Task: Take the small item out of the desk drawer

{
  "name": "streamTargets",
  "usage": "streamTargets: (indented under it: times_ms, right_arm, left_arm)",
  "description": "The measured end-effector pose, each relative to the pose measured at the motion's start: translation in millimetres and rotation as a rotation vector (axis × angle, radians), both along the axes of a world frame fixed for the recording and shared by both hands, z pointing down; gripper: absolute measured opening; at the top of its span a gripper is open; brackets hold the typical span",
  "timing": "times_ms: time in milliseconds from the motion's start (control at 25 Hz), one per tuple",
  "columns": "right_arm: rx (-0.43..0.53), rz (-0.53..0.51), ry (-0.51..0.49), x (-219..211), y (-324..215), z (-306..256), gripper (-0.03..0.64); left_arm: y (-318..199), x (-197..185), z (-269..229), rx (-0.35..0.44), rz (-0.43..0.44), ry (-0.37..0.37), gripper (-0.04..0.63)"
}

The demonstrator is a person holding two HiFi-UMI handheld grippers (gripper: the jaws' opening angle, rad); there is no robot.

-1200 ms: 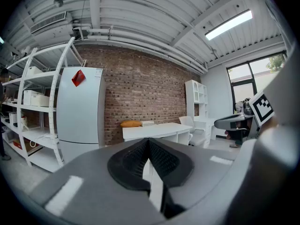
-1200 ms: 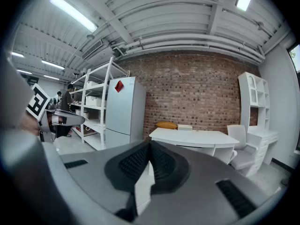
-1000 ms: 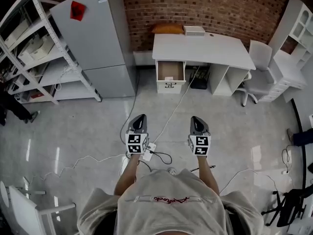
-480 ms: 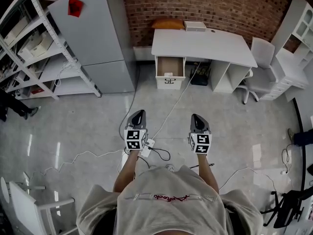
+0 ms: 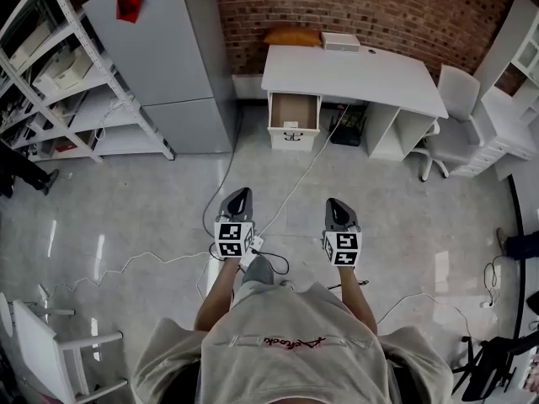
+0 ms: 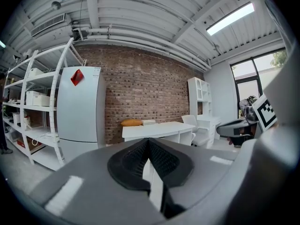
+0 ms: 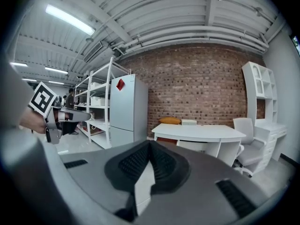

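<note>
**Op:** Why are my grippers sitting like this?

**Ann:** Carry pose, I'd say. Your left gripper point(image 5: 240, 197) and right gripper point(image 5: 338, 204) are out in front of your chest, side by side, aimed roughly level at the desk. Both sets of fingers are pressed together with nothing between them. They're empty, and there's nothing to grab out here anyway.

**Op:** What's below them?

**Ann:** Open floor. A white cable point(image 5: 299, 177) trails across it toward the desk, so I'd watch your feet.

**Op:** And the item?

**Ann:** A long way ahead. The desk drawer point(image 5: 294, 108) is already pulled out under the left end of the tabletop point(image 5: 362, 72), so I don't think it needs pulling. The small item point(image 5: 292, 125) lies inside, near the drawer's front edge. It's pale and too small to name from here. It's well apart from both sets of fingers, ahead and roughly between the two grippers.

**Op:** Anything further back?

**Ann:** An orange cushion point(image 5: 292, 36) and a white box point(image 5: 340, 41) sit at the back of the tabletop, by the brick wall point(image 5: 379, 7). A grey fridge point(image 5: 164, 53) stands left of the desk. My guess is you need to walk in and open one set of fingers before you reach.
</note>
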State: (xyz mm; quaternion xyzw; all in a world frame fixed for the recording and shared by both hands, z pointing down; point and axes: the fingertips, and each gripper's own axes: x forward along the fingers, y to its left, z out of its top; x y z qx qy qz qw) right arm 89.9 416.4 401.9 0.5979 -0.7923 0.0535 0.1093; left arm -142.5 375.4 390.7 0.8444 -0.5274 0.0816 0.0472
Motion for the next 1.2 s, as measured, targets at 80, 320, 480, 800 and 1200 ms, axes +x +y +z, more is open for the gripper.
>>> streamTargets:
  times_ms: [80, 320, 480, 800, 1200]
  right_arm:
    - [-0.005, -0.006, 0.002, 1, 0, 2, 0.011]
    - [-0.008, -0.024, 0.010, -1, -6, 4, 0.011]
    - [-0.012, -0.022, 0.009, 1, -12, 7, 0.011]
    - [-0.020, -0.026, 0.016, 1, -37, 15, 0.011]
    - [-0.009, -0.010, 0.044, 15, -126, 16, 0.011]
  left_arm:
    - [2, 1, 3, -0.004, -0.002, -0.001, 0.009]
    - [1, 0, 10, -0.018, -0.015, 0.000, 0.009]
    - [-4, 2, 13, -0.023, -0.008, -0.006, 0.009]
    - [-32, 3, 25, -0.038, -0.010, 0.004, 0.009]
    - [-123, 17, 34, -0.039, -0.002, 0.030, 0.009]
